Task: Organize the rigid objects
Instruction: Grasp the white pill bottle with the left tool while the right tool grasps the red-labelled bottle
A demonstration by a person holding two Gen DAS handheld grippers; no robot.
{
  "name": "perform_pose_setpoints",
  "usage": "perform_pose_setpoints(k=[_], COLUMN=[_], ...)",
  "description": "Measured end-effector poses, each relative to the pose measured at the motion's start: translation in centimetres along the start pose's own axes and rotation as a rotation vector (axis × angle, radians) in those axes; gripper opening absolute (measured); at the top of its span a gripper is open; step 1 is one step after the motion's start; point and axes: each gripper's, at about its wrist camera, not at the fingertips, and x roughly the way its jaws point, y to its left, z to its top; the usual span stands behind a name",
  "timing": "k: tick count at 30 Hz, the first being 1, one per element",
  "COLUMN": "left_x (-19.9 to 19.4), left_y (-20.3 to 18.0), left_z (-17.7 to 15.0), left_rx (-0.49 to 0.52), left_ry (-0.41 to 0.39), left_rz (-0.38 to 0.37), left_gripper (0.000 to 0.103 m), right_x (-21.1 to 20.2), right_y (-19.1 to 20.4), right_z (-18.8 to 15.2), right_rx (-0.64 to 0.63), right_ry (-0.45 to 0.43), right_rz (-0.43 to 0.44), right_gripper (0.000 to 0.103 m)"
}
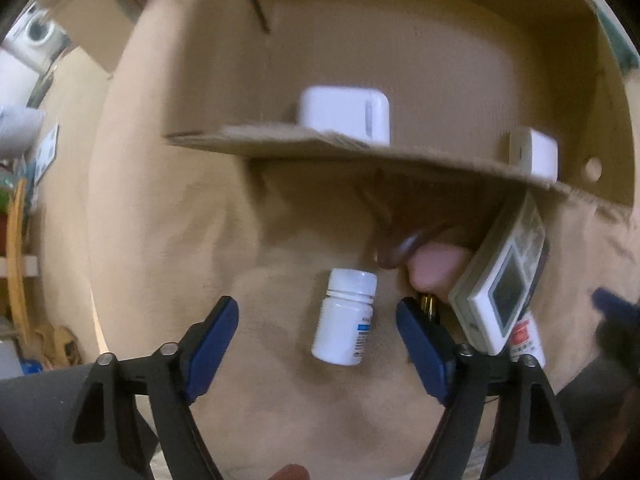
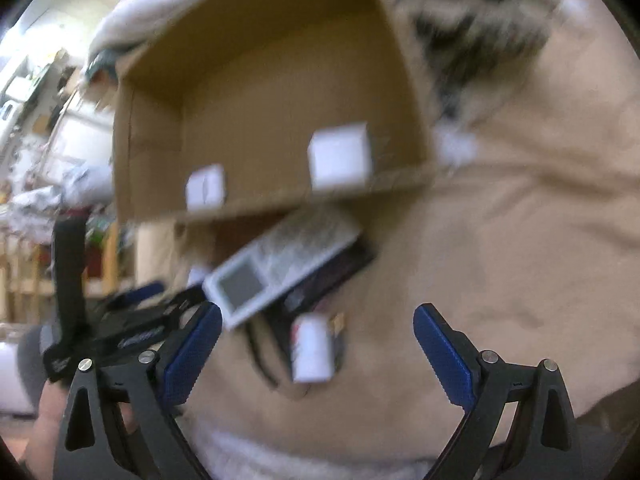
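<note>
The left tongs (image 1: 316, 324) stand spread around a lying white bottle (image 1: 347, 317), pads clear of it. At two o'clock, a remote (image 1: 502, 284) half-hides under the cardboard box (image 1: 360, 148) flap. The right tongs (image 2: 318, 344) gape over a blurred white container (image 2: 312, 350).

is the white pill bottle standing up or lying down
Lying down: the white pill bottle rests on its side on the tan cloth, capped end toward the cardboard box.

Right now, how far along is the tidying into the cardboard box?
Done: two white blocks sit in the box. In hand: nothing yet; the open left gripper straddles the white bottle without touching it, and the right gripper is open. Left: the bottle, the remote and other small items beside it on the tan cloth.
</note>
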Motion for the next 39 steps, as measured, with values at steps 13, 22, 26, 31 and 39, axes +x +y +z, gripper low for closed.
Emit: perform_pose_setpoints(k=[13,22,26,31,39], left_x=[0.9,0.6,0.4,-0.2,-3.5], left_y=[0.2,0.3,1.0,1.7,3.7], left_z=[0.0,-0.2,0.1,-0.5,-0.8], left_rx=[0.040,0.023,0.023,-0.005,-0.076], left_ry=[0.035,0.034,0.021,0.019,-0.067], left_rz=[-0.014,-0.031,-0.025,-0.018,-0.031], left_gripper=[0.024,0.024,0.024,0.024,0.024], right_x=[4.4,2.6,2.7,1.9,-0.9], right_y=[2.6,2.9,3.2,3.3,2.8], right_z=[-1.6,-2.6,-2.7,-3.0,-3.7], right_rx=[-0.159,-0.172,-0.182,-0.184,-0.155], right_ry=[0.141,0.098,0.088,0.057,-0.035], right_rz=[-0.126,-0.130,-0.140,-0.144,-0.131], right_gripper=[0.028,0.028,0.028,0.028,0.028])
